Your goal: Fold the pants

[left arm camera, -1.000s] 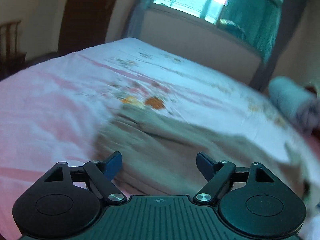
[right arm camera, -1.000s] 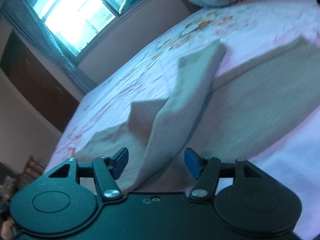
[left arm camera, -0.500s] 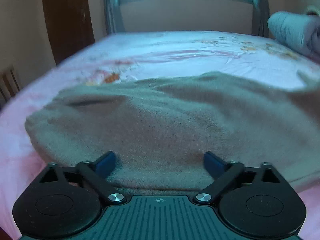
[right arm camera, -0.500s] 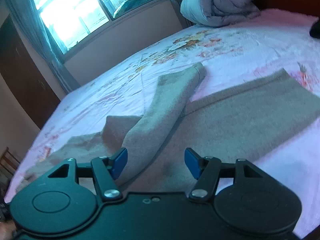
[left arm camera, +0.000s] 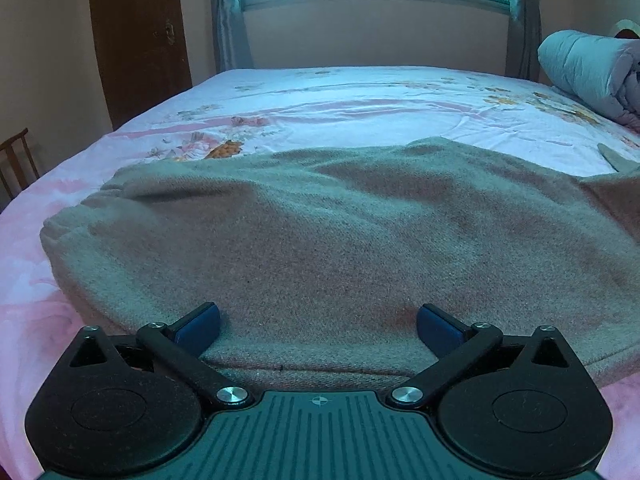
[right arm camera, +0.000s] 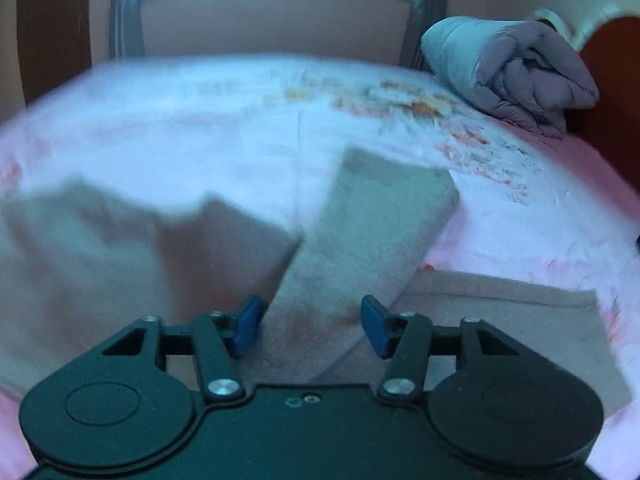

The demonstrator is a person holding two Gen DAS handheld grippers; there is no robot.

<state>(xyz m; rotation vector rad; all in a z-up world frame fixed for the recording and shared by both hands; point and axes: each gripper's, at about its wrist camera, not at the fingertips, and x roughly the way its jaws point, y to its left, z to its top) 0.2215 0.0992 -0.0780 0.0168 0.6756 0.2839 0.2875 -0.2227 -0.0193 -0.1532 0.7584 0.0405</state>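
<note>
Left claw (left arm camera: 318, 322): spread as wide as it goes, nothing pinched, blue pads hovering low over the near edge of the pants (left arm camera: 320, 240).
Right claw (right arm camera: 310, 326): jaws closing right now, with a raised ridge of pants leg (right arm camera: 360, 248) between the pads; the pads do not look pressed on it yet.
Pants: beige, thick knit, lying across the near half of the bed (left arm camera: 360, 96). In the left view the broad upper part spreads flat, with what looks like the waistband end off to the left. In the right view one leg runs up and away while the other lies flat to the right.
Handling: soft, limp and light by the look of it. It will sag and drag from any single pinch, and the fuzzy knit should grip the pads well rather than slip.
Where to hold: my call is the hem or a doubled edge, with one claw at each end of a fold line so the cloth travels evenly.
Beyond: a rolled duvet (right arm camera: 508, 72) sits at the far right corner.
Hard to make out: the right view is smeared by motion. The nearest pants edge is hidden under both claw bodies, and the leg ends are cut off in the left view.
</note>
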